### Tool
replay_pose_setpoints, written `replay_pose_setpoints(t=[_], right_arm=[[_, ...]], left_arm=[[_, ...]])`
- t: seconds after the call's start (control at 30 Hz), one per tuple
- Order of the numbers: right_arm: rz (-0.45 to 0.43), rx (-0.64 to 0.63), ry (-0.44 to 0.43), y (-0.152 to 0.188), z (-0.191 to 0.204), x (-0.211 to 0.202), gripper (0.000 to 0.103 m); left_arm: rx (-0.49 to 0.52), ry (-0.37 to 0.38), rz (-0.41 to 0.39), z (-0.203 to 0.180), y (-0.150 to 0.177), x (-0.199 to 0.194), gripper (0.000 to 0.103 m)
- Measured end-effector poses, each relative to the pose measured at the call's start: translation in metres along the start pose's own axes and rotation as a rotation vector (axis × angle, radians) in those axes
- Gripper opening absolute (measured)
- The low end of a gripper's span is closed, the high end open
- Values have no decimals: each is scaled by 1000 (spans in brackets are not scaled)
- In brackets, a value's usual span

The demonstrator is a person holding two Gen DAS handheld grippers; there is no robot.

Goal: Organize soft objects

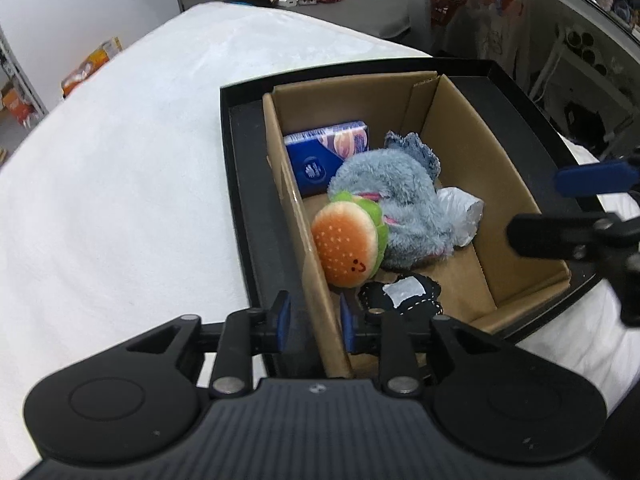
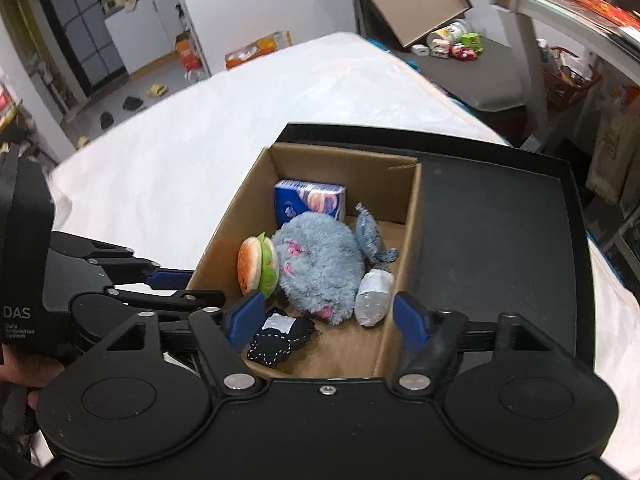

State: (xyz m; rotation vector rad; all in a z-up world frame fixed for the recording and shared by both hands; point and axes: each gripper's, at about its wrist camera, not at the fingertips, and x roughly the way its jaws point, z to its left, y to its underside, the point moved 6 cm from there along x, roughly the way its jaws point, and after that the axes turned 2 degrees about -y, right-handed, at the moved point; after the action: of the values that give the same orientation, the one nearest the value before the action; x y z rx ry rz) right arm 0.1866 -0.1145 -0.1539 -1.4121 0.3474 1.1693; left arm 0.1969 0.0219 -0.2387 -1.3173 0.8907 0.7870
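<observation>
Evidently, the cardboard box (image 1: pixel 472 184), set inside a black tray (image 2: pixel 500 220), was straddled at its wall by the left gripper (image 1: pixel 315 322), narrowly parted; the right gripper (image 2: pixel 330 316) was held wide, empty. A square, firm pinch was advised.

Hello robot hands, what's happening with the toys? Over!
Left gripper straddling the cardboard box wall, right gripper open above it. Burger plush, grey plush, tissue pack inside. Nothing blocking.

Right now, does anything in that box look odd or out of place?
Only slightly: the left tool straddles the cardboard box wall. Inside, the burger plush stands on edge against the grey plush.
</observation>
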Motion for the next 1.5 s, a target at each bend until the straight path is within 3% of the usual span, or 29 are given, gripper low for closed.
replay_pose_setpoints(t=[0.1,0.33,0.5,0.63,1.0,1.5], right_arm=[[-22,24,14,-1,-9,-8,76],[-45,103,-5,8,-23,-21,78],[-70,132,-5,13,-29,-35,83],[-88,132,10,15,-30,-47,92],[-155,129,36,15,-30,-91,98],[-271,139,38,26,-24,-157,103]], left_arm=[[29,-20,-10,0,-5,-11,45],[16,-26,5,4,-10,-31,55],[25,-24,10,1,-11,-45,73],[38,-27,-8,-2,-14,-58,75],[64,-10,-65,-14,-21,-105,88],[44,33,-160,-23,-13,-172,89]])
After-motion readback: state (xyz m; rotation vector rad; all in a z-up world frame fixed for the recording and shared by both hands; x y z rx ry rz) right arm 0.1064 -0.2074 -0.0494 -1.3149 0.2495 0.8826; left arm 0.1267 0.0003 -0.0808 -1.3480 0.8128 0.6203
